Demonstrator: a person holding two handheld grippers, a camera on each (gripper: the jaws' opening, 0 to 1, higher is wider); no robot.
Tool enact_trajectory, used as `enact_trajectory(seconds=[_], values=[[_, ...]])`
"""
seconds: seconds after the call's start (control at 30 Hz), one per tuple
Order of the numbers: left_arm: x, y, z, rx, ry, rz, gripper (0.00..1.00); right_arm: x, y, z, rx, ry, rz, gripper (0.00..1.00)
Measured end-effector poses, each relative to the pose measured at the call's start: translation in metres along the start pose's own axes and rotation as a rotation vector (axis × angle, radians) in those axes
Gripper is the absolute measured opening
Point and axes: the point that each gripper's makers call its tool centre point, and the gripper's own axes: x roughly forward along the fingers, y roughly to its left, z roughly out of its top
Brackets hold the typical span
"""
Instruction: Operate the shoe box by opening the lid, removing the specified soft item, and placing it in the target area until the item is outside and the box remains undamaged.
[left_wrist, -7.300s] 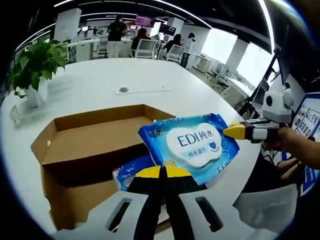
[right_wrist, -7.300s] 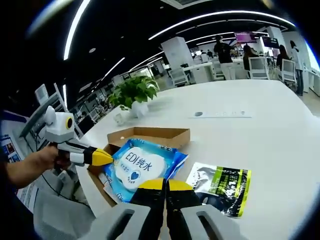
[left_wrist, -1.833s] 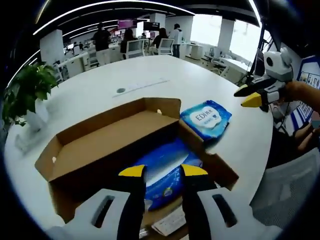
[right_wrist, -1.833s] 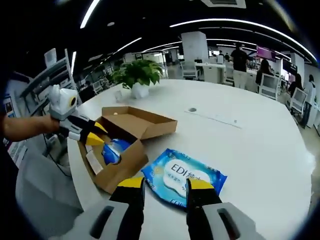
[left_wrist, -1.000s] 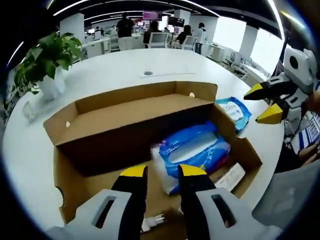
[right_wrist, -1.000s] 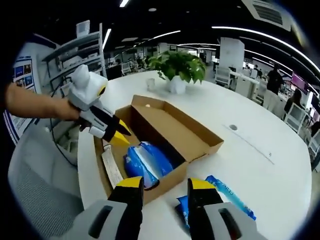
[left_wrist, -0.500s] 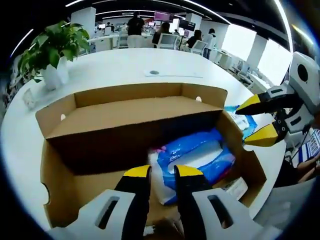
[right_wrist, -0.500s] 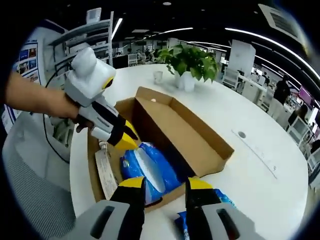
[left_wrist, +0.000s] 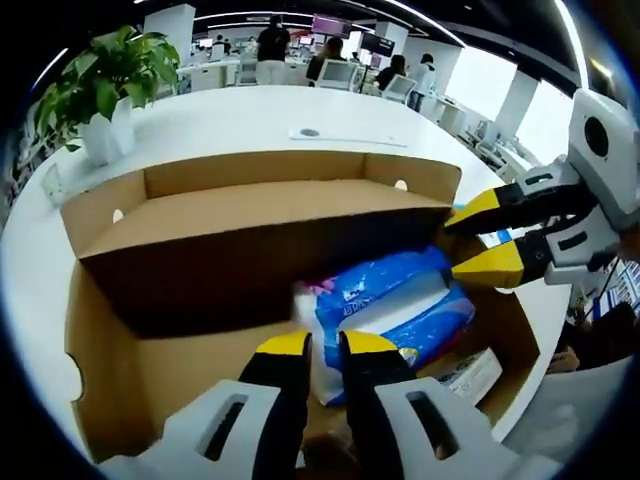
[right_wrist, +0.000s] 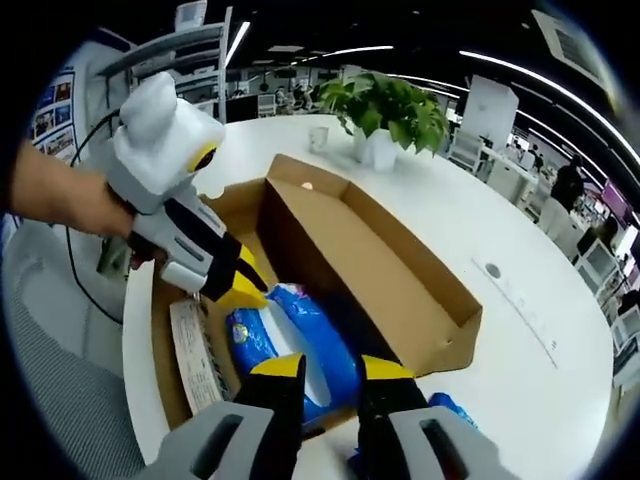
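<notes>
Both tools (left_wrist: 318, 345) (right_wrist: 330, 366) slightly parted

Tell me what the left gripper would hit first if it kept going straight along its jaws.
Most likely the blue wipes pack lying in the open shoe box. The left gripper has its yellow tips, jaws slightly parted, right at the pack's near end. Whether they already touch is unclear.

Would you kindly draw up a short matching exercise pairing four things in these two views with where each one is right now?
Things:
1. blue wipes pack
2. potted plant
3. paper tag
4. box lid

Places:
A. standing on the white table beyond the box
B. folded back, open
C. lying flat in the box beside the pack
D. inside the box, between both grippers

Pairs: 1-D, 2-A, 3-C, 4-B
</notes>
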Motion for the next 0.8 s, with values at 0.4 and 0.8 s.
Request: enact_trajectory(seconds=[0.4, 0.8], values=[[-0.001, -0.001, 0.003, 0.002, -0.02, -0.016, 0.0, 0.019, 0.002, -0.007, -0.092, 0.065, 0.008, 0.11], [-0.011, -0.002, 0.011, -0.015, -0.056, -0.026, 0.0, 0.018, 0.001, -0.007, -0.112, 0.06, -0.003, 0.0]])
